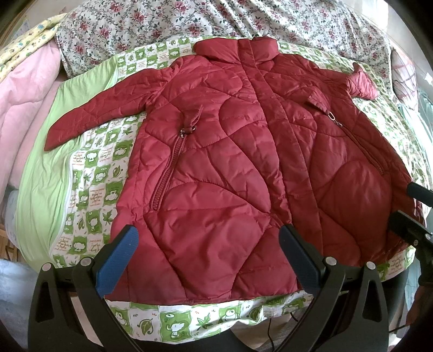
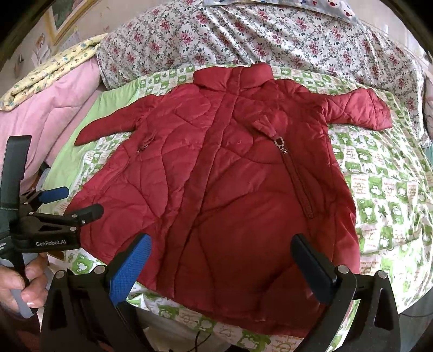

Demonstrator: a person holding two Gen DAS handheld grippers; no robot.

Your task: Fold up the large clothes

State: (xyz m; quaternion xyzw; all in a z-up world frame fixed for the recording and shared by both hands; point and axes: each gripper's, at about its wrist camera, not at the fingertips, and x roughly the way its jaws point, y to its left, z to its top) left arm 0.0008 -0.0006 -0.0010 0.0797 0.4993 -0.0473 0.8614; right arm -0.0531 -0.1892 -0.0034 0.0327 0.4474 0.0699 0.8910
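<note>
Red jacket [image 1: 216, 162] lies flat on the green quilt [image 1: 92, 173] — both claws, left claw [image 1: 208, 257] and right claw [image 2: 222, 268], gape apart, empty.

A green cartoon-print sheet [image 1: 89, 176] lies before a floral quilt [image 2: 270, 40] and a pink blanket [image 1: 24, 103].

Red quilted jacket [image 1: 216, 151] covers most of the green-check sheet [image 2: 387, 195]; bare sheet either side of the body and under both sleeves gives room to slip in. Far side blocked by floral bedding [image 1: 243, 19], left by pink quilt [image 1: 24, 108]. Near hem edge is clear w/ sheet strip in front.
</note>
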